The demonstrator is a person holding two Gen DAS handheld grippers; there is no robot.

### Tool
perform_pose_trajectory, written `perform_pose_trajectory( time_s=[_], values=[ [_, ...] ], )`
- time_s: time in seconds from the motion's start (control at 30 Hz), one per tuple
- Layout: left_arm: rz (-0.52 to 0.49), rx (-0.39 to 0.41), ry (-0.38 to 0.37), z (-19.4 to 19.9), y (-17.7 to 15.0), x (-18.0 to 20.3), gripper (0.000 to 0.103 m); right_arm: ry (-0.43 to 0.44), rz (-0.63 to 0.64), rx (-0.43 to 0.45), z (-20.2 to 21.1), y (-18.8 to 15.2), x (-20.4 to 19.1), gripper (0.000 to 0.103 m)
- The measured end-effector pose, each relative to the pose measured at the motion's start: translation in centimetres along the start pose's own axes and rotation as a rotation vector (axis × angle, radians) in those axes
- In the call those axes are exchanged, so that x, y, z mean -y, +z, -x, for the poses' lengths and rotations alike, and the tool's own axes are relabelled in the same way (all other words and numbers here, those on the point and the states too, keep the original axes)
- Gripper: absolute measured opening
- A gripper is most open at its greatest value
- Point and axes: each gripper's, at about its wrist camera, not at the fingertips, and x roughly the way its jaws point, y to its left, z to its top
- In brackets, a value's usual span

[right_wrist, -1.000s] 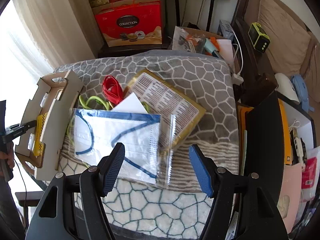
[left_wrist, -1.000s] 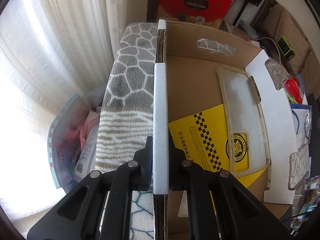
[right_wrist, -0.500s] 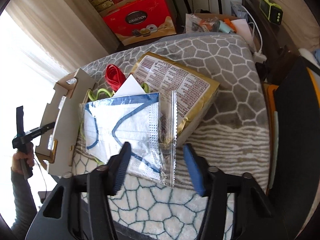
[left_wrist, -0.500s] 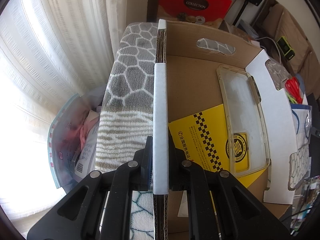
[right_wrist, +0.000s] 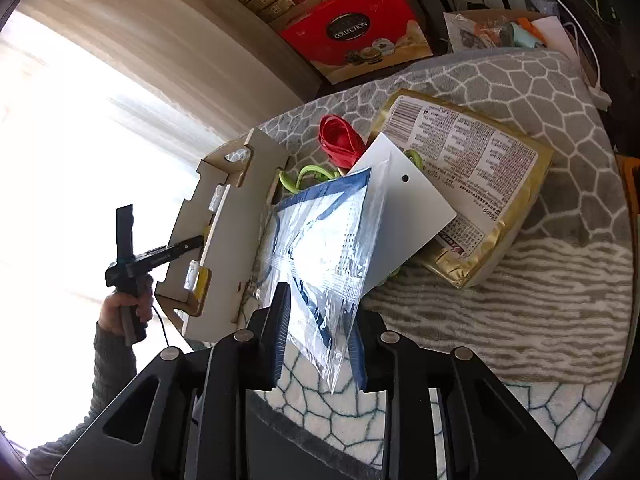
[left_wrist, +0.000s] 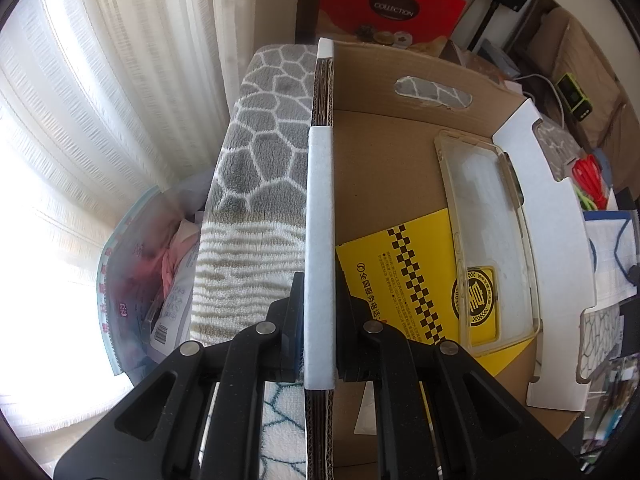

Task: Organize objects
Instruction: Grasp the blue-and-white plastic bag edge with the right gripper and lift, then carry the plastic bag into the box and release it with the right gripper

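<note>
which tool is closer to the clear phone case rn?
Left. The left tool clamps the wall of the cardboard box that holds the phone case. The right tool is outside the box, gripping the bagged mask.

A grey blanket (right_wrist: 560,92) with a white honeycomb pattern covers the surface, white curtains (left_wrist: 100,100) hang by the bright window, and a red gift box (right_wrist: 360,36) marked COLLECTION stands behind.
</note>
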Motion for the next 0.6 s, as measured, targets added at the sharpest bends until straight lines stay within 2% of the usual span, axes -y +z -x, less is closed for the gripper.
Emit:
perform_pose_trajectory(
  time_s=[0.1, 0.17, 0.23, 0.47, 0.6],
  values=[
    [-0.002, -0.001, 0.002, 0.0, 0.0, -0.1, 0.011, 0.024, -0.022, -0.014, -1.4, 0.2, 0.0, 0.016],
    [-0.001, -0.002, -0.001, 0.0, 0.1, -0.2, 0.011, 0.002, -0.010, -0.004, -1.8, 0.3, -0.6, 0.006],
    [-0.001, -0.003, -0.002, 0.0, 0.1, -0.3, 0.011, -0.032, 0.012, 0.019, -1.6, 0.5, -1.4, 0.004],
    [-0.005, -0.004, 0.002, 0.0, 0.2, -0.1, 0.011, -0.149, 0.122, 0.105, 0.9, 2.2, -6.0, 0.001],
    [-0.004, -0.004, 0.003, 0.0, 0.2, -0.1, 0.011, -0.252, 0.233, 0.172, 2.6, 4.0, -9.5, 0.001]
  ],
)
